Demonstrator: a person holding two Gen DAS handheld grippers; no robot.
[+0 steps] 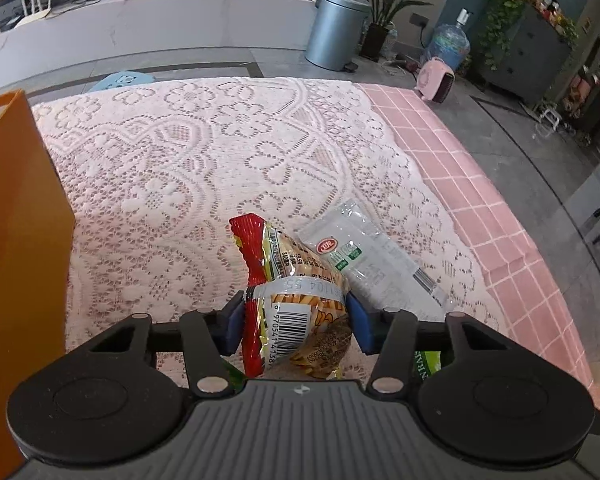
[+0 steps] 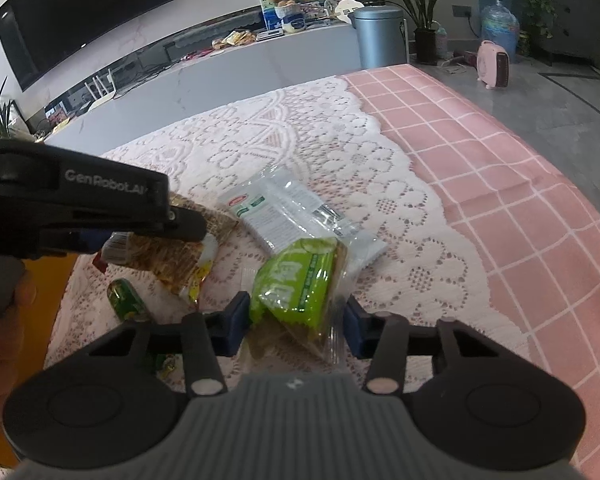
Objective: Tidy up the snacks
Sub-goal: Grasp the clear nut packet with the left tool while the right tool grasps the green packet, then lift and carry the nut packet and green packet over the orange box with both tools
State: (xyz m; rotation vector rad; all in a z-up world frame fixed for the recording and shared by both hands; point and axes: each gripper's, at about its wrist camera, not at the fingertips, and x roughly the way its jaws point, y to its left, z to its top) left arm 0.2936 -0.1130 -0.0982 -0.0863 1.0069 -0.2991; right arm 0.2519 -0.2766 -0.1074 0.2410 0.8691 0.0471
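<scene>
My left gripper (image 1: 296, 322) is shut on a red and yellow snack bag (image 1: 296, 280) and holds it above the lace cloth; the bag also shows in the right wrist view (image 2: 168, 256) under the left gripper's body (image 2: 80, 208). My right gripper (image 2: 296, 320) is shut on a green sandwich pack (image 2: 300, 280). A white and clear snack pack (image 1: 364, 256) lies flat on the cloth just beyond both grippers, also in the right wrist view (image 2: 296, 216). A small green packet (image 2: 126, 300) lies on the cloth at the left.
An orange box (image 1: 16, 240) stands at the table's left side. The table carries a white lace cloth (image 1: 204, 152) over a pink checked cloth (image 1: 480, 184). Beyond the far edge are a grey bin (image 1: 336, 28), a pink heater (image 1: 436, 80) and a long counter (image 1: 140, 36).
</scene>
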